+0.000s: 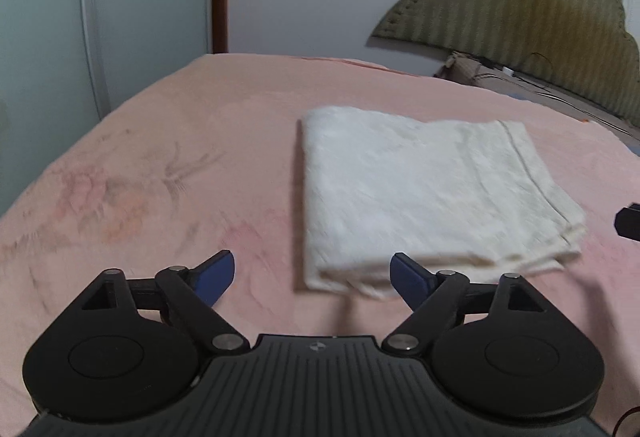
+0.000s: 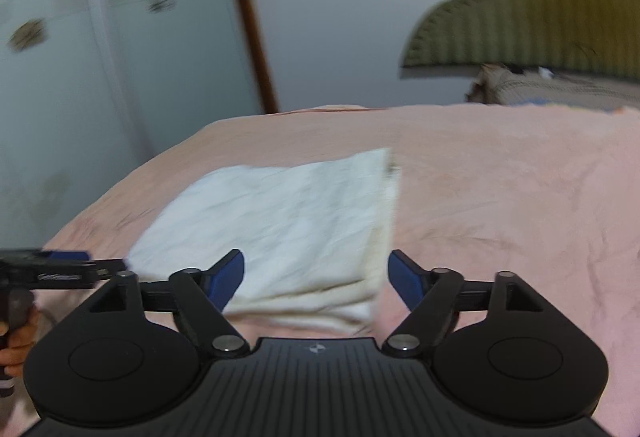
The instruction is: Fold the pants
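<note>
Left wrist view: cream crinkled pants (image 1: 420, 193), folded into a thick rectangle, are laid mid-bed on the fuzzy pink blanket (image 1: 180, 157). Left gripper (image 1: 312, 275) and right gripper (image 2: 316, 273) jaws are spread wide, empty.

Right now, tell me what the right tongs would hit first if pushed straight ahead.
Most likely the folded white pants, lying on the pink bedspread just ahead of the open right tongs; depth is hard to judge.
</note>
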A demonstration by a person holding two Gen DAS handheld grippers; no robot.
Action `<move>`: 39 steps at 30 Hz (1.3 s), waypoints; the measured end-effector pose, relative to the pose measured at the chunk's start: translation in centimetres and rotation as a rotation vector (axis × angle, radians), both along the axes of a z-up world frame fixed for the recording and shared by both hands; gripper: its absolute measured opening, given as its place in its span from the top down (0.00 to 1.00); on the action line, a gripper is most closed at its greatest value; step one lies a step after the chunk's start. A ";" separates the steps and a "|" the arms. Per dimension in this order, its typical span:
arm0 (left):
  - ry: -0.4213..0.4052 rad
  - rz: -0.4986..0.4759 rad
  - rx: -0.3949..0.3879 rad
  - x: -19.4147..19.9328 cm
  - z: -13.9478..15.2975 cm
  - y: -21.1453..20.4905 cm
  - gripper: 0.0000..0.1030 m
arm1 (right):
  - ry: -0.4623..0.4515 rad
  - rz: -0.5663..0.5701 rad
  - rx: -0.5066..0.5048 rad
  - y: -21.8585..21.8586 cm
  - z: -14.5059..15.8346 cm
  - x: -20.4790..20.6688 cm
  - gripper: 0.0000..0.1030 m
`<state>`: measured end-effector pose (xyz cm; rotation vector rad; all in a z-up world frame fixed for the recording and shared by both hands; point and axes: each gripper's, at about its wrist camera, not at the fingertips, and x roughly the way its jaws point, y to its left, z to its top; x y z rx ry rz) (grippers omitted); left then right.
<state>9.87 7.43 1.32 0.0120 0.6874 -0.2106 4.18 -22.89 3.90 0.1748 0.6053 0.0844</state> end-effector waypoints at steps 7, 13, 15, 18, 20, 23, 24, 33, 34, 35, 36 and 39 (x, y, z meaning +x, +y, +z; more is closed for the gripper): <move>0.035 -0.028 0.001 -3.5 -1.6 -1.2 0.11 | -0.053 0.290 0.366 3.7 3.3 -4.2 0.15; 0.065 0.007 0.021 -4.1 -2.9 -1.8 0.10 | -0.144 0.169 0.646 2.8 2.5 -5.0 0.00; 0.065 0.017 0.021 -4.2 -3.3 -1.9 0.10 | -0.065 -0.049 0.278 4.7 1.8 -4.4 0.00; 0.062 0.033 0.025 -4.3 -3.7 -1.9 0.10 | -0.055 -0.130 0.042 6.5 -0.5 -4.1 0.00; 0.056 0.042 0.031 -4.4 -3.9 -2.0 0.09 | -0.034 -0.103 0.087 6.3 -1.9 -3.8 0.00; 0.039 0.041 0.053 -4.5 -4.1 -2.5 0.08 | 0.005 -0.131 0.093 6.0 -3.4 -3.1 0.00; 0.031 0.032 0.061 -4.6 -4.1 -2.7 0.08 | 0.017 -0.143 0.071 6.0 -3.8 -2.9 0.00; -0.033 0.011 0.149 -5.2 -5.1 -4.1 0.00 | 0.061 -0.151 0.009 6.2 -7.1 -3.8 0.00; -0.035 0.011 0.148 -5.3 -5.3 -4.1 0.00 | 0.066 -0.147 0.007 6.2 -7.2 -3.8 0.00; -0.036 0.013 0.145 -5.3 -5.3 -4.1 0.00 | 0.069 -0.144 0.007 6.3 -7.4 -3.8 0.00; -0.035 0.014 0.141 -5.2 -5.3 -4.0 0.00 | 0.071 -0.144 0.002 6.3 -7.6 -3.8 0.00; -0.029 0.016 0.125 -5.1 -5.4 -3.8 0.00 | 0.080 -0.138 -0.023 6.7 -7.9 -3.7 0.00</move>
